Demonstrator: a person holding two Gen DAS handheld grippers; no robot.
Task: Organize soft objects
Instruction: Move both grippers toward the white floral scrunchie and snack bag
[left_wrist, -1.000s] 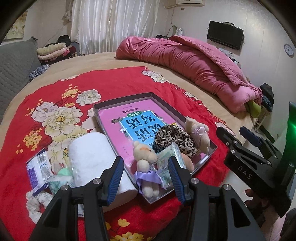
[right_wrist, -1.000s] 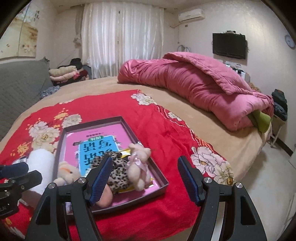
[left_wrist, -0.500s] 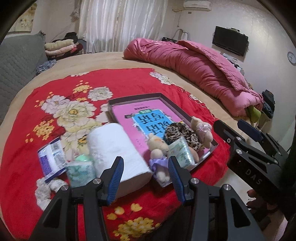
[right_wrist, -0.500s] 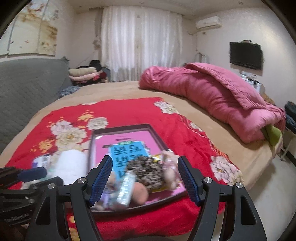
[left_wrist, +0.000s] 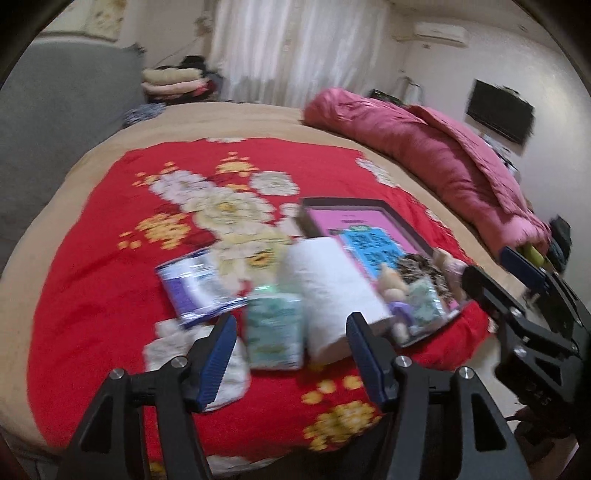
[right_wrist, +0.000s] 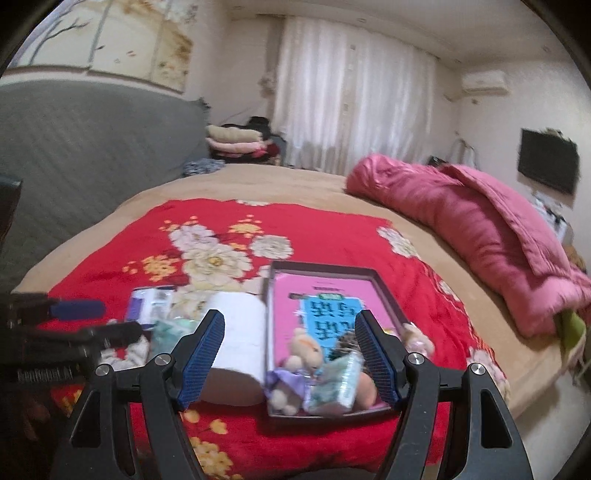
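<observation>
Jaws of left gripper (left_wrist: 291, 354) opening, empty, above tissue pack (left_wrist: 274, 330); right gripper (right_wrist: 290, 356) jaws wide, empty, before tray (right_wrist: 271, 295)

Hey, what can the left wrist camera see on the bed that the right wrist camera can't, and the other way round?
Only the left wrist view shows the crumpled white cloth whole; its own gripper, empty, is opening.

Only the right wrist view shows the wall painting above the grey headboard.

Both show the white towel roll, the teal tissue pack, the purple packet and the tray holding plush bears.
</observation>
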